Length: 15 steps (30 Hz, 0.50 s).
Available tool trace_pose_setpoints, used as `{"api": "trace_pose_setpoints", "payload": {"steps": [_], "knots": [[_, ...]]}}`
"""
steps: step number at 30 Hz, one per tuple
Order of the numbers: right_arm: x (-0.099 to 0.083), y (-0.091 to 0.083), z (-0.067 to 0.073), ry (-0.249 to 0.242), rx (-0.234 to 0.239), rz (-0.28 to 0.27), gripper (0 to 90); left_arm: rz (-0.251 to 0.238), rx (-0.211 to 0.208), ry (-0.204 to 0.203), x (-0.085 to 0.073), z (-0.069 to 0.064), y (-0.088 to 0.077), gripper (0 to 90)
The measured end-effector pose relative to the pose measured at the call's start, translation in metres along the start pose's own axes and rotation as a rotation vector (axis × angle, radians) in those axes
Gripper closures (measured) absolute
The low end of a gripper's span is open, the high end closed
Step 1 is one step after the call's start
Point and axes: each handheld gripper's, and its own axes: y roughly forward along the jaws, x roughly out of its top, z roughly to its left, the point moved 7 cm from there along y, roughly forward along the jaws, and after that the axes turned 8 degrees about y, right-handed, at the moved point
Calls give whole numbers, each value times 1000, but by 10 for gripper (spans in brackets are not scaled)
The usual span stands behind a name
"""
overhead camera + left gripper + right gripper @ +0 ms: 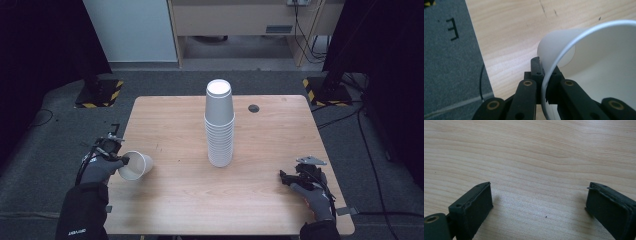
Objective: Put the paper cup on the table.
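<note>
Left tool (121, 161) pinches a white paper cup (136, 165) by its rim at the desk's (175, 200) left edge.
The cup lies tipped sideways, mouth toward the tool, one jaw inside; the right tool (283, 176) rests spread, well apart, near the desk's right edge.

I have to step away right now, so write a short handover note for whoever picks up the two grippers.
Left gripper: shut on the rim of a single paper cup, held tipped on its side at the table's left edge.
Right gripper: open, nothing between its jaws, low over bare wood at the right.
Cup stack: upright, mid-table.
Done: one cup gripped, apart from the stack.
Left: probably setting that cup on or off the stack; I cannot tell which.
</note>
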Motion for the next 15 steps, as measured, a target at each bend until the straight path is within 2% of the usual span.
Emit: {"api": "trace_pose_setpoints", "payload": {"steps": [4,8,9,10,15], "knots": [[0,0,0,0,0,0,70,47,-10,4,-1,-3,2,869],[0,0,0,0,0,0,70,96,-29,-12,-1,-4,1,869],[0,0,0,0,0,0,70,96,-29,-12,-1,-4,1,868],[0,0,0,0,0,0,70,125,-40,-22,-2,-6,1,868],[0,0,0,0,0,0,70,160,-62,-43,-3,-8,1,868]]}}
